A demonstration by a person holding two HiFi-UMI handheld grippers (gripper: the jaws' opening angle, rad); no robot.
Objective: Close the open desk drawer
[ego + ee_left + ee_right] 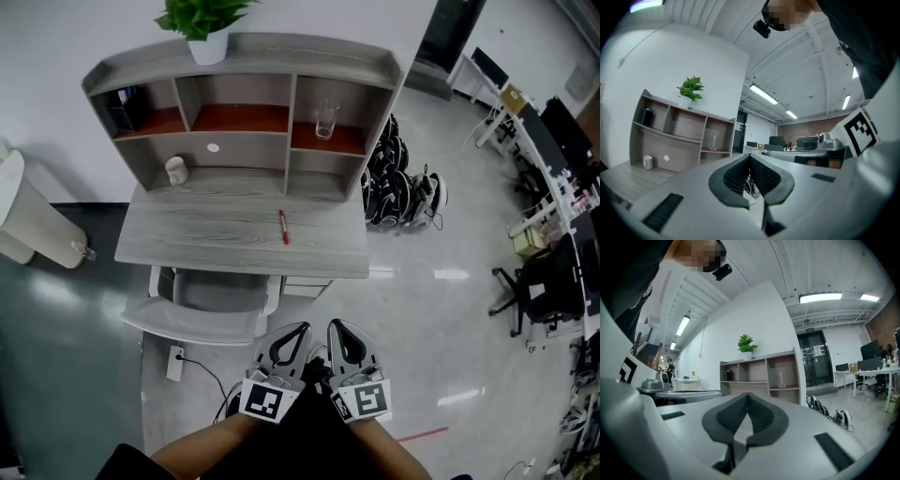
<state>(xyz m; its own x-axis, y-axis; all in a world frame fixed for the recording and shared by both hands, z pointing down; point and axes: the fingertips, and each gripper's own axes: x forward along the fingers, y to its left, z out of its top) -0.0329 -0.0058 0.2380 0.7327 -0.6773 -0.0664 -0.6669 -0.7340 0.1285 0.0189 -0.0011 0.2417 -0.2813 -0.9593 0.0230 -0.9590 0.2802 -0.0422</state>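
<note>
In the head view the grey wood-grain bench (pixel 187 239) stands far from the person against the white wall, its long axis running left to right. On it sits a hutch (pixel 281 52) with a potted plant (pixel 202 19) on top and a glass (pixel 325 119) in the upper right compartment. A white cup (pixel 175 170) stands at the far left of the bench top, and a red pen (pixel 283 227) lies near the middle, pointing near to far. A chair (pixel 202 305) is tucked under the near edge. Just right of the chair, a narrow strip of the pale drawer (pixel 305 287) shows past the bench's near edge. Its long axis runs left to right along that edge and its front faces the person; how far out it stands I cannot tell. The left claw (pixel 302 330) and right claw (pixel 334 326) hang side by side at the near bottom, well apart from the drawer.

In the left gripper view the left claw (pixel 750 155) has its 2 tips together with nothing between them. The hutch stands far off to the left.

In the right gripper view the right claw (pixel 747 394) is likewise closed and empty. The hutch, plant and glass lie beyond it.
</note>
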